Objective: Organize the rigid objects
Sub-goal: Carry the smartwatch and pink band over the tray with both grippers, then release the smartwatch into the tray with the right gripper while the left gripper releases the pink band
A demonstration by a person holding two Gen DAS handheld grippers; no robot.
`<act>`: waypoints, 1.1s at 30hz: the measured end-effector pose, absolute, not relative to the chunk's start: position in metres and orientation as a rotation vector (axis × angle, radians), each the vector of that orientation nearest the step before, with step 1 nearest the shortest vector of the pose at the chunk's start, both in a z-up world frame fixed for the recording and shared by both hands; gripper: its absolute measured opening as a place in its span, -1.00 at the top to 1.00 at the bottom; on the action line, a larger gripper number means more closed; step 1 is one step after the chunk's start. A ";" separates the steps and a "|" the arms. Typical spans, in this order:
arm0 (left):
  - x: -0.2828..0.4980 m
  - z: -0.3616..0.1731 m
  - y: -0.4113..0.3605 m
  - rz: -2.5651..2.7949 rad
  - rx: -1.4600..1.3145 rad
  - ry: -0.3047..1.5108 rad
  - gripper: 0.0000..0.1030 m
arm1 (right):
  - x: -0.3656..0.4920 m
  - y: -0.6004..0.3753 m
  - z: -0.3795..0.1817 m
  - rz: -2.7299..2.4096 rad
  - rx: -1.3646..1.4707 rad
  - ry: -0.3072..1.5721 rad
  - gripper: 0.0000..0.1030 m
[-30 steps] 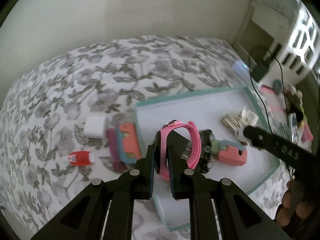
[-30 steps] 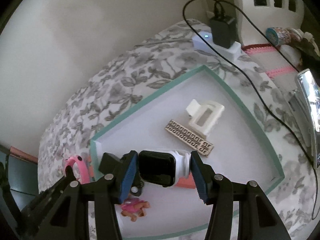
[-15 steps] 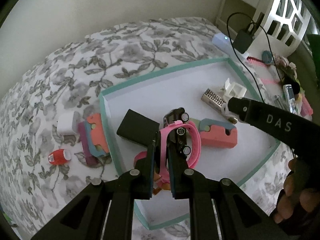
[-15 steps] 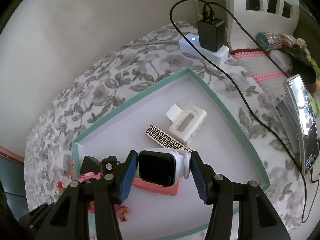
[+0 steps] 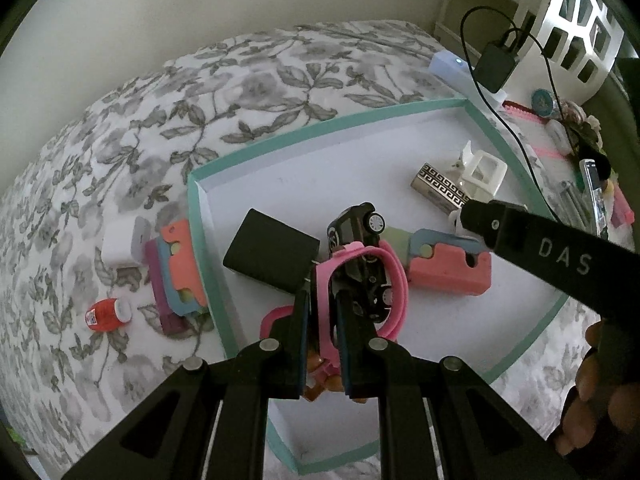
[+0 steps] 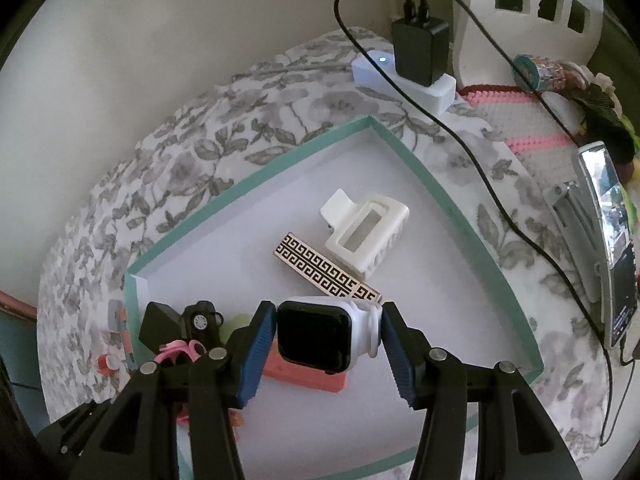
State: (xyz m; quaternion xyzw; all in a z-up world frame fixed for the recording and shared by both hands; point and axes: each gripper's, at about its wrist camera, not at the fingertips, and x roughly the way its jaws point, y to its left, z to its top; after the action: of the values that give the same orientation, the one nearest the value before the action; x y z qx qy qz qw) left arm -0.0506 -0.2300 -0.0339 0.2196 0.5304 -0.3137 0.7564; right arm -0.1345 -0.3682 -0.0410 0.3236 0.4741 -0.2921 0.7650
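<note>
My left gripper (image 5: pixel 323 300) is shut on a pink watch (image 5: pixel 360 276) and holds it over the teal-rimmed tray (image 5: pixel 320 124). My right gripper (image 6: pixel 330 332) is shut on a white smartwatch (image 6: pixel 320 334) above the same tray (image 6: pixel 420 172). In the tray lie a black toy car (image 5: pixel 356 224), a black box (image 5: pixel 272 252), a coral foam block (image 5: pixel 448 272), a patterned bar (image 6: pixel 324 268) and a white hair claw (image 6: pixel 364 228). The right gripper's arm shows in the left wrist view (image 5: pixel 552 252).
On the floral cloth left of the tray lie a white adapter (image 5: pixel 120 240), stacked foam puzzle pieces (image 5: pixel 176 272) and a small red bottle (image 5: pixel 106 314). A power strip with charger (image 6: pixel 404 68), a cable and a phone (image 6: pixel 616 248) sit to the right.
Both grippers have risen and pulled back, so more of the tray shows. The pink watch and the white smartwatch stay gripped.
</note>
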 end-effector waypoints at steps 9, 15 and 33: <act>-0.045 -0.043 -0.228 -0.665 0.483 1.181 0.74 | -0.132 -0.368 -0.048 -0.627 0.698 1.059 -0.10; -0.045 -0.034 -0.226 -0.685 0.457 1.170 0.63 | -0.131 -0.367 -0.044 -0.619 0.687 1.046 -0.11; -0.021 -0.009 -0.196 -0.569 0.363 1.125 -0.12 | -0.130 -0.366 -0.041 -0.613 0.665 1.029 -0.57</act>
State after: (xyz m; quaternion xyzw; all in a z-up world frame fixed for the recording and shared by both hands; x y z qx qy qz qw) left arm -0.0210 -0.1962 -0.0094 0.1688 0.5230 -0.2646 0.7924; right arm -0.1302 -0.3660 -0.0414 0.3072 0.4751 -0.2830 0.7745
